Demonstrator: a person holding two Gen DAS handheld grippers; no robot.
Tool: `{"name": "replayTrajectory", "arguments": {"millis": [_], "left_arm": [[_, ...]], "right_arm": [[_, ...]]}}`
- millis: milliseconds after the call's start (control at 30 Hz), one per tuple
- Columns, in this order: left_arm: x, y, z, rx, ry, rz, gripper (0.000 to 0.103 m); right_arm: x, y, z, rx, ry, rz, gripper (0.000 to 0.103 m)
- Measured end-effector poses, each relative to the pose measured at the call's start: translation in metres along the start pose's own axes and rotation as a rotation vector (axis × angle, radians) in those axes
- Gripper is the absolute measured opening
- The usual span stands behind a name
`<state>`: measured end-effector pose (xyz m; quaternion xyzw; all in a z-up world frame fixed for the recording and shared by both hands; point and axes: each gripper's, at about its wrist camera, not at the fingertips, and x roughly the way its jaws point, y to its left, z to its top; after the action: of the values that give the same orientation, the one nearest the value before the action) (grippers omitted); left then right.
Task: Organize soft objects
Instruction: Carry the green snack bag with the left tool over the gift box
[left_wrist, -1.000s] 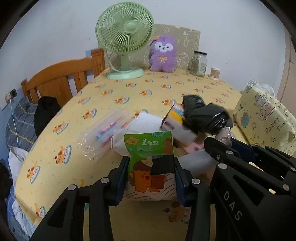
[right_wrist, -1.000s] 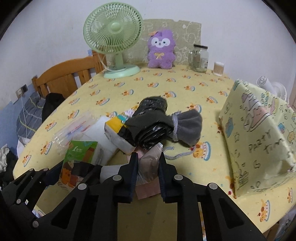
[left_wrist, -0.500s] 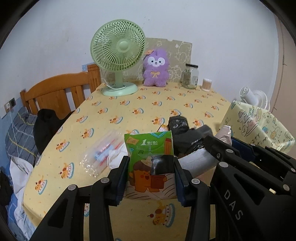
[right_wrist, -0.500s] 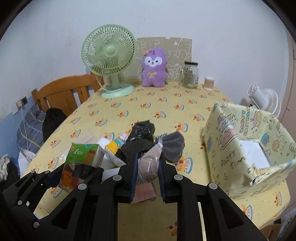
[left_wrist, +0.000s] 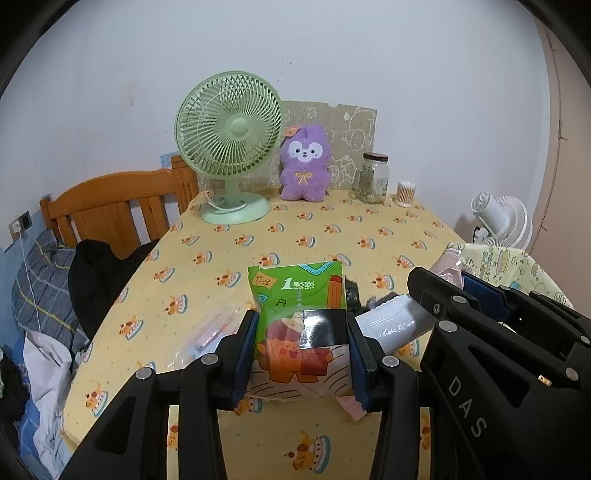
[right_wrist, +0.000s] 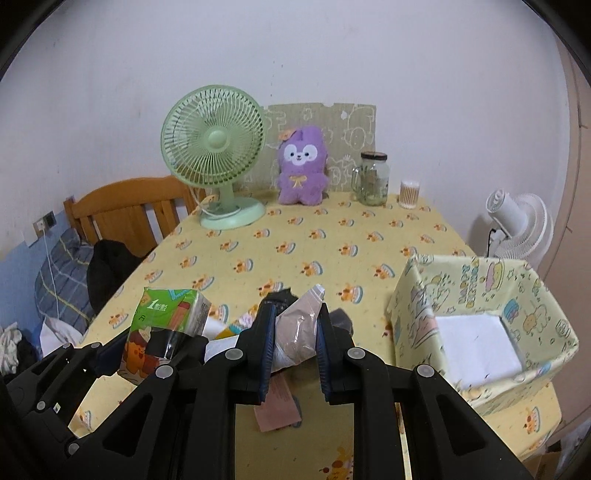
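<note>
My left gripper (left_wrist: 301, 345) is shut on a green tissue pack (left_wrist: 299, 306), held well above the table; the pack also shows in the right wrist view (right_wrist: 162, 325). My right gripper (right_wrist: 293, 332) is shut on a soft pink-brown packet in clear plastic (right_wrist: 297, 328), also lifted; that packet shows in the left wrist view (left_wrist: 448, 264). A patterned yellow box (right_wrist: 410, 299) with a white pad inside stands open at the right. Black and grey soft items (right_wrist: 341, 319) lie mostly hidden behind the right gripper.
A green fan (right_wrist: 214, 147), a purple plush (right_wrist: 301, 166), a glass jar (right_wrist: 373, 179) and a cotton-swab tub (right_wrist: 409, 189) stand at the table's far edge. A clear pen pouch (left_wrist: 207, 332) lies at the left. A wooden bed (left_wrist: 110, 206) is beside the table.
Both grippers have risen and pulled back from the table with their loads. The pile of soft items has dropped low in view and the open box top has come into sight.
</note>
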<state>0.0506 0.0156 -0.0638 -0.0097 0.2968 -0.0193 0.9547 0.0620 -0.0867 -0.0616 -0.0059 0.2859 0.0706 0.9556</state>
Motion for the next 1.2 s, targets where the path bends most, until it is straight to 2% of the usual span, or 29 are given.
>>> {"name": "replayTrajectory", "arguments": {"millis": [600,1200], "left_arm": [[-0.005,-0.03,0.023,0.006,-0.034,0.019,0.045],[0.004,-0.087,0.041,0.065,-0.065,-0.064,0.045]], "right_arm": [[-0.007,-0.029,0.025,-0.022,-0.029,0.019,0.023],[-0.019,-0.086,0.036,-0.007,-0.059,-0.062,0.023]]}}
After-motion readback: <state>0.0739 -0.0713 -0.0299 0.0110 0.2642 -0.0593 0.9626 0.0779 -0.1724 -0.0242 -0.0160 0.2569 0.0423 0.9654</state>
